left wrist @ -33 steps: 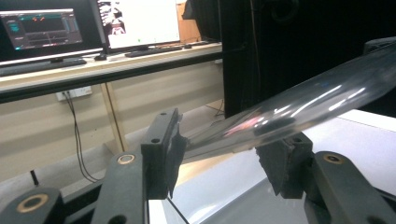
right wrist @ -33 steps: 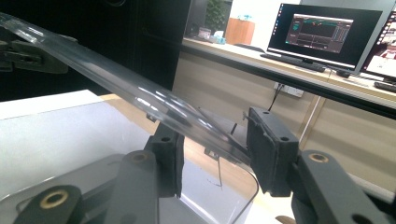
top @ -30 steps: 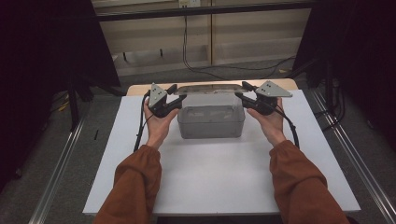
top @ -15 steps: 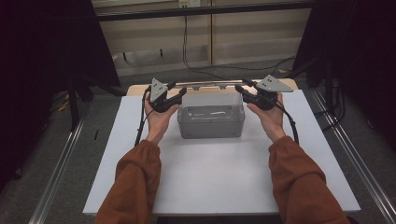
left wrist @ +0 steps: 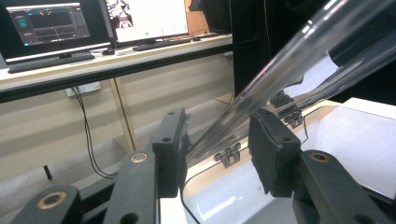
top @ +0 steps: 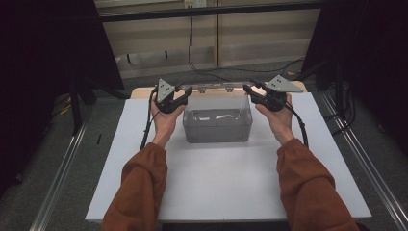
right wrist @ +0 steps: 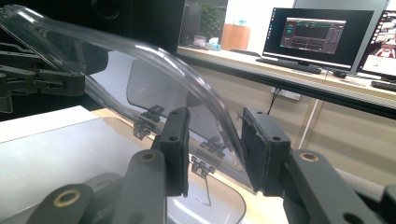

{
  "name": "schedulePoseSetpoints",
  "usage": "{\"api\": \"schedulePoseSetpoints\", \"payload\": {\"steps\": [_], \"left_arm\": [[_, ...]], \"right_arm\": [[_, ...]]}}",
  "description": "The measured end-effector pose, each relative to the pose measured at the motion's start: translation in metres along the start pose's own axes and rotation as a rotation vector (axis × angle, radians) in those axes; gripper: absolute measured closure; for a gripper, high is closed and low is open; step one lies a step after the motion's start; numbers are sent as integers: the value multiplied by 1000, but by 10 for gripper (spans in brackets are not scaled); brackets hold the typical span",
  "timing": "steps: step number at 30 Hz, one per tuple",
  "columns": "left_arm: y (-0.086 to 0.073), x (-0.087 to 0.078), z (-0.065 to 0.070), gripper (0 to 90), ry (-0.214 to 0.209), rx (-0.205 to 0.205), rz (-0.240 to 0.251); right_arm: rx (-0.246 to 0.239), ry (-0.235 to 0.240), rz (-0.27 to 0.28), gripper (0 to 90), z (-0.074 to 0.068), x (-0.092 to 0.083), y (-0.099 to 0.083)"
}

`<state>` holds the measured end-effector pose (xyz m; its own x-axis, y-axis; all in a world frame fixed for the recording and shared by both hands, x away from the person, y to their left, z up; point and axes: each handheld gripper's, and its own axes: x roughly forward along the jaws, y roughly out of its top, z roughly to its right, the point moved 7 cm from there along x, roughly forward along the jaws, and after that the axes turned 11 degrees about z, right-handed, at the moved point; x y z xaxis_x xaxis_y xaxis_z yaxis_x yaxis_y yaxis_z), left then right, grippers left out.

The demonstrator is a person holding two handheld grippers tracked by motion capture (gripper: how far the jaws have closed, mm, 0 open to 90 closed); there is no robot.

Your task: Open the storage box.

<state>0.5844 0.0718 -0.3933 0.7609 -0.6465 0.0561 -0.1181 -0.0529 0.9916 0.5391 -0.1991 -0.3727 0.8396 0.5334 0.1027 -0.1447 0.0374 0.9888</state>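
the clear box [top: 217, 126] is sitting mid-counter [top: 226, 187]; its hinged lid [top: 217, 89] is standing raised over the box's far edge, long axis side to side; left gripper [top: 180, 94] and right gripper [top: 251, 91] have been closing their jaws across the lid's opposite ends, both equally near; contact uncertain.

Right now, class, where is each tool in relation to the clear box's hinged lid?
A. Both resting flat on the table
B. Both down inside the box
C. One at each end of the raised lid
C: the left tool and right tool flank the raised lid of the clear box, its edge between their jaws.
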Motion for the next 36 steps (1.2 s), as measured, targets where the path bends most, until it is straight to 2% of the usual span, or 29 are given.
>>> {"api": "schedulePoseSetpoints", "payload": {"steps": [7,8,12,16,19,20,27,28,30,36], "left_arm": [[0,3,-1,579,3,-12,4],[0,3,-1,579,0,-24,3],[1,4,-3,593,1,-13,-3],[1,5,-4,600,1,-23,0],[2,7,-5,602,2,-23,1],[2,7,-5,602,2,-23,1],[1,10,-8,612,15,-30,-6],[1,12,-8,611,18,-14,-12],[1,13,-9,613,20,-20,-11],[3,15,-11,624,10,-22,-20]], "right_arm": [[5,-1,-16,619,4,7,-6],[4,-3,-17,620,5,8,-8],[3,1,-29,621,9,13,-12],[-1,3,-38,619,11,17,-15],[-9,-17,-56,585,18,22,-23],[1,-18,-59,582,19,22,-25],[14,-9,-67,588,22,28,-33],[17,-1,-67,604,23,30,-33],[8,5,-65,613,23,33,-33],[22,0,-69,627,26,38,-40]]}}
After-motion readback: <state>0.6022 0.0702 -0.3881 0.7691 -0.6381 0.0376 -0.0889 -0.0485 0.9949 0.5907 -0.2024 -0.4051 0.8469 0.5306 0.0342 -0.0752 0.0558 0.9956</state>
